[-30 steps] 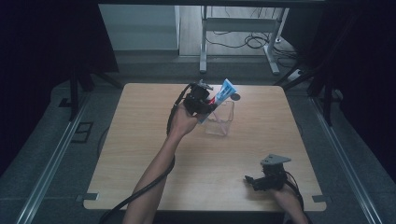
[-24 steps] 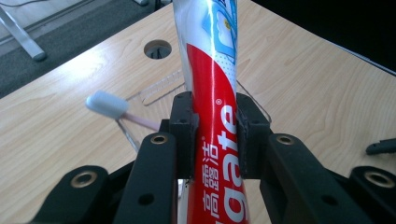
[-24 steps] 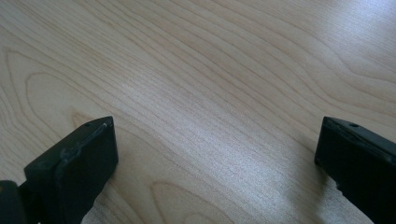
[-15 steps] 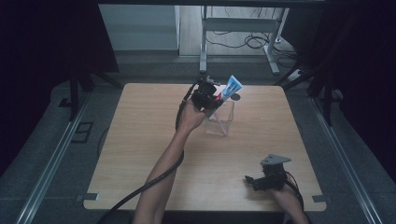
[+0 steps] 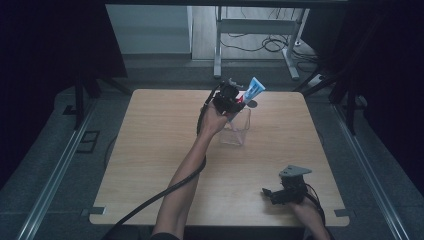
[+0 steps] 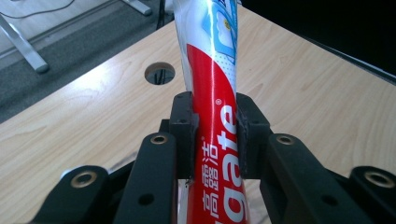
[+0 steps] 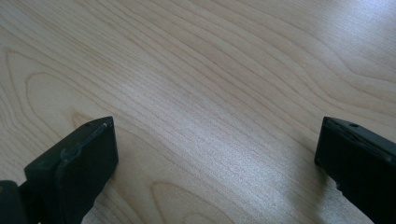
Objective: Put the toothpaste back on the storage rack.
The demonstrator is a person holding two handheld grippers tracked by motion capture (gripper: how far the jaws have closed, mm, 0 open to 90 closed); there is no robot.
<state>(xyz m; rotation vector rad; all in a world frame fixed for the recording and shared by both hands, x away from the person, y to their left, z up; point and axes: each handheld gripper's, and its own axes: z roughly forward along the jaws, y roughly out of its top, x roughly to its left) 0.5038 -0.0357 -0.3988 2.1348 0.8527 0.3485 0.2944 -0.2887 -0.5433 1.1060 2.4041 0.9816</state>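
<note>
Upper centre of the high view, the left tongs (image 5: 236, 99) are clamped on a red, white and blue toothpaste tube (image 5: 250, 91), long axis steep, just above the clear plastic box (image 5: 236, 131). Lower right, the right tongs (image 5: 267, 192) rest apart on the light wooden table (image 5: 150, 150).

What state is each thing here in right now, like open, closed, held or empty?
Left gripper: shut on the toothpaste tube, held above the box.
Red, white and blue toothpaste tube: clamped between the jaws, off the table.
Clear plastic box: upright, open-topped, looks empty.
Right gripper: open, holding nothing, low over the wooden table.
</note>
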